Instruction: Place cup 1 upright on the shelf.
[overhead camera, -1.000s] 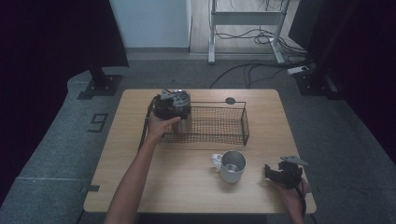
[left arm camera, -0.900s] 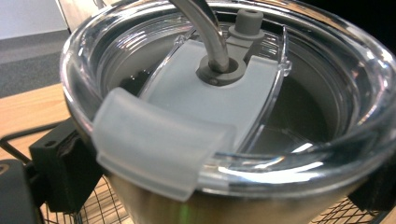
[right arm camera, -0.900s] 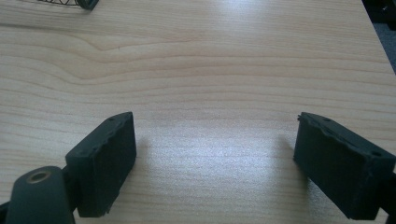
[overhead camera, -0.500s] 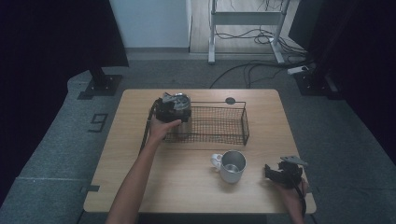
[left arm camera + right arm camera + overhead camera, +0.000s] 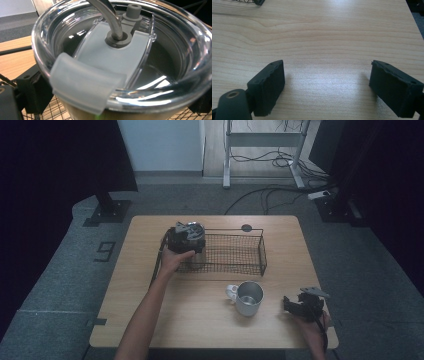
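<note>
Landmark: wire basket [image 5: 235,255], black mesh, set on the far half of the wooden table [image 5: 150,310]; all places are given rel. to it.
Tumbler: a steel tumbler [image 5: 192,237] w/ clear lid is seen at the basket's left end, upright; whether it rests on the basket floor or is held just above it can't be told; in the left gripper view the clear lid [image 5: 120,57] is seen close up, w/ a grey slider tab and a metal straw [image 5: 110,17] passed through a grey grommet; basket mesh is seen below it.
Left gripper: left gripper [image 5: 175,237] is held at the basket's left end, against the tumbler's side; black jaw pads are seen on both sides of the tumbler body under the lid; the tumbler is clamped betw. them.
Right gripper: right gripper [image 5: 302,305] is held near the table's near right corner, well apart from the basket; its jaws are spread w/ bare wood betw. them; nothing is gripped.
Mug: a steel mug [image 5: 247,297] w/ white handle is stood in front of the basket's right half, upright, betw. basket and right gripper, touching neither.
</note>
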A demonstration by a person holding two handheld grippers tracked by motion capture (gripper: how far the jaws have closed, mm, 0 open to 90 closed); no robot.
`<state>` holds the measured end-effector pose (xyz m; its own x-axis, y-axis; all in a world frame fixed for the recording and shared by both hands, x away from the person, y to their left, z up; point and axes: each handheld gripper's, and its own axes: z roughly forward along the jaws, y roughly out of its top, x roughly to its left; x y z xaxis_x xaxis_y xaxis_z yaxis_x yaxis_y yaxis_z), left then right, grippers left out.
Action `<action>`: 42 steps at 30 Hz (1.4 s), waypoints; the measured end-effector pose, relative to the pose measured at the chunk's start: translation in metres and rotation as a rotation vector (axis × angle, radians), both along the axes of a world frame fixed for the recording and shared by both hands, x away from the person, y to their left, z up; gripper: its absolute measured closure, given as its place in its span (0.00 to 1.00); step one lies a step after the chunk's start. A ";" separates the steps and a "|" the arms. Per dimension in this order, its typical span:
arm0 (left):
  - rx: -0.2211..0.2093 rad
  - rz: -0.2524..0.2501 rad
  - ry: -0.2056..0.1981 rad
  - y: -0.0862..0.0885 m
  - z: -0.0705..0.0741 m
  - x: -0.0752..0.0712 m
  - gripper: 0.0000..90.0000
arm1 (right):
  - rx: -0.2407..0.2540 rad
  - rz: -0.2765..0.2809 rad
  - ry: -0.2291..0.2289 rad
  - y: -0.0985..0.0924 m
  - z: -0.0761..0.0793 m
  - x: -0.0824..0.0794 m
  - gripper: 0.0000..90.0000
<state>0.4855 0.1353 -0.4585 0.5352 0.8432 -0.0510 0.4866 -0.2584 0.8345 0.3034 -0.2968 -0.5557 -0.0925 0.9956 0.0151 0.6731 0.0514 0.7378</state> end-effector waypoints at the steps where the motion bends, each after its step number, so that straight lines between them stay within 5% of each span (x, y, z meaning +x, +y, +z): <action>1: 0.005 0.000 -0.003 0.000 0.000 -0.001 0.04 | 0.000 0.000 0.000 0.000 0.000 0.000 0.14; 22: 0.003 0.009 -0.014 0.001 -0.004 -0.012 0.04 | 0.000 0.000 0.000 0.000 0.000 0.000 0.14; 30: -0.052 0.013 -0.008 0.006 -0.007 -0.016 0.00 | 0.000 0.000 0.000 0.000 0.000 0.000 0.14; 42: -0.064 0.010 -0.065 0.013 0.002 -0.034 0.00 | 0.000 0.000 0.000 0.000 0.000 0.000 0.14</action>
